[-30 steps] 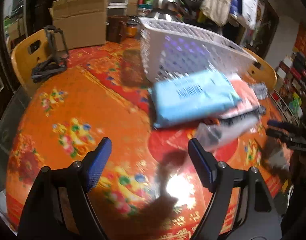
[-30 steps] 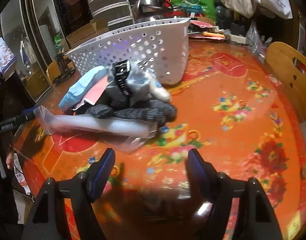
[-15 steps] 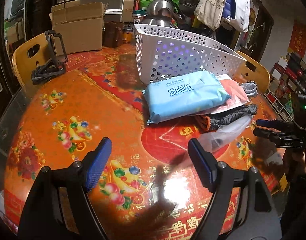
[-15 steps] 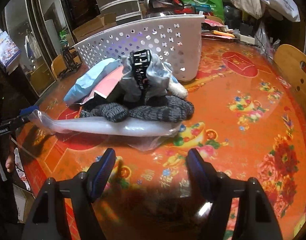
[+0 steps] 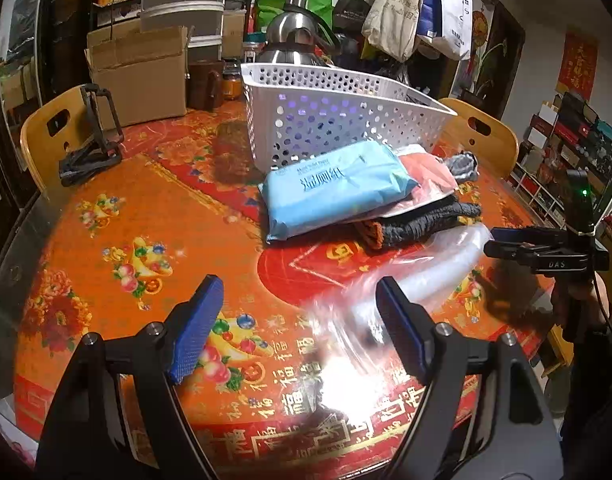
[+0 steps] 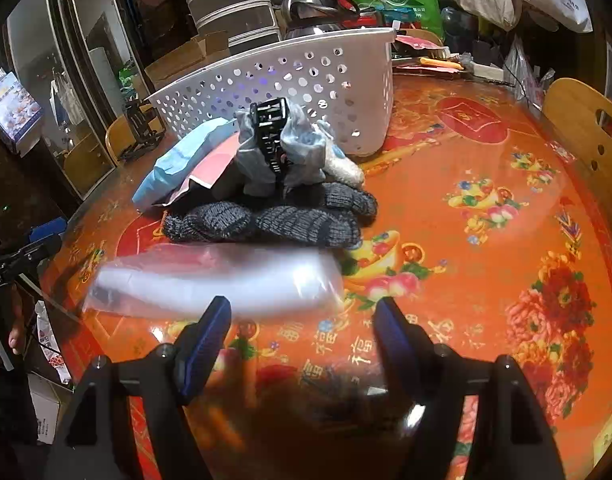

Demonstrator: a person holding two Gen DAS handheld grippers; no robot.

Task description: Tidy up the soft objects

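Since a second ago the clear plastic bag [image 5: 422, 276] has slid nearer the left gripper [image 5: 297, 320], one end now blurred between its blue pads, which stand apart and grip nothing. From the left wrist view, a blue pack of wet wipes [image 5: 334, 192] lies on a pink packet and dark knitted gloves [image 5: 422, 222], piled just before the white basket [image 5: 346, 120], probably staged for loading. The right gripper [image 5: 506, 240] hovers beyond the bag's far end. From the right wrist view, the right gripper [image 6: 301, 340] is likewise apart and empty, poised just short of the bag [image 6: 209, 280]. Behind it sit the gloves [image 6: 301, 220], grey socks [image 6: 281, 152] and the basket [image 6: 306, 80] on the orange table [image 6: 486, 220].
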